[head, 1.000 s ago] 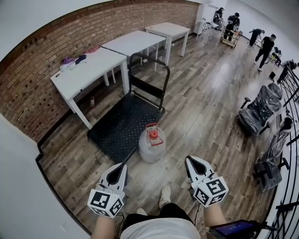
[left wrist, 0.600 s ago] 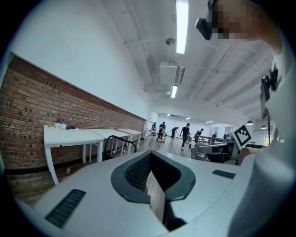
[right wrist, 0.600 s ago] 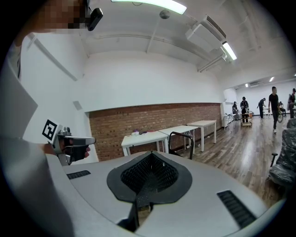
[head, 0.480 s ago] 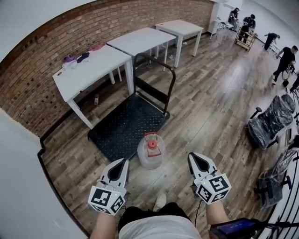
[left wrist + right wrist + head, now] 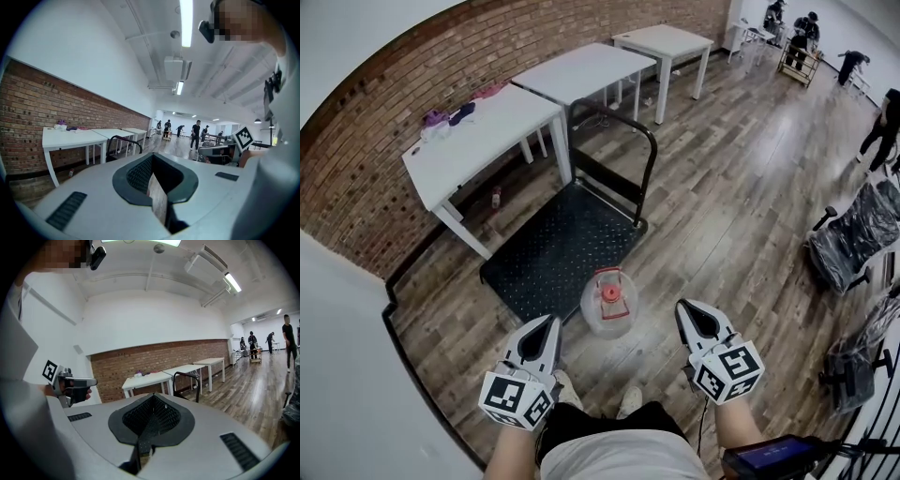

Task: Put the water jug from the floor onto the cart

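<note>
On the wood floor (image 5: 722, 216) beside the cart (image 5: 553, 248) stands the water jug (image 5: 609, 302); left claw (image 5: 551, 324) and right claw (image 5: 681, 307) closed, empty.

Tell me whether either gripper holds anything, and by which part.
Nothing is held. Left gripper and right gripper are both shut and empty; the water jug stands on the floor, apart from both.

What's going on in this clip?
A person stands over a water jug with a gripper in each hand. The jug sits on the wood floor at the near edge of the flat cart, not yet loaded. The left gripper and the right gripper are on either side of the jug. Both are shut, hold nothing and touch nothing.
</note>
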`<action>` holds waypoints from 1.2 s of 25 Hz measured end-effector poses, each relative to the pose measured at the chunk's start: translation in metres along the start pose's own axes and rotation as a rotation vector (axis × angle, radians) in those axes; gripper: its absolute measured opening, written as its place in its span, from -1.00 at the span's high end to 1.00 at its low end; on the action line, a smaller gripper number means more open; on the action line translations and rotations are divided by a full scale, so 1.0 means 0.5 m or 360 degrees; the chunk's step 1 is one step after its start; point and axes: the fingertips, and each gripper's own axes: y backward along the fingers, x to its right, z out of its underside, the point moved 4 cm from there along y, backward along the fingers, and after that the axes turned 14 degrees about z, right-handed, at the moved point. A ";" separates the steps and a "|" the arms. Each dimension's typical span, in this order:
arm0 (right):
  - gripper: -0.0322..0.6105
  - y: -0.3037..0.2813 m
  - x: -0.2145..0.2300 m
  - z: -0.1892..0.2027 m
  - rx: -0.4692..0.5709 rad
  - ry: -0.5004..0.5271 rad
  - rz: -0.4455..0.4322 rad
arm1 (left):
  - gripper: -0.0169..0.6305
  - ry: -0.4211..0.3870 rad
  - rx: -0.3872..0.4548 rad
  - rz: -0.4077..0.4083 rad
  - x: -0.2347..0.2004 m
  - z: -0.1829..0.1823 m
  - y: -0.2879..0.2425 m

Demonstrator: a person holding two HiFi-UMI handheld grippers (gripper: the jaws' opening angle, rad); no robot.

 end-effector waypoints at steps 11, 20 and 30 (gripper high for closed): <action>0.89 -0.110 -0.081 0.001 0.0004 0.0011 0.0234 | 0.95 -0.0069 -0.0122 0.0198 -0.178 0.001 -0.041; 0.89 -0.210 -0.070 0.042 -0.0053 0.0021 0.0329 | 0.95 -0.0023 -0.0151 0.0246 -0.283 0.037 -0.066; 0.89 -0.348 -0.042 0.213 -0.0242 0.0027 0.0223 | 0.95 0.0086 -0.0169 0.0150 -0.350 0.170 -0.086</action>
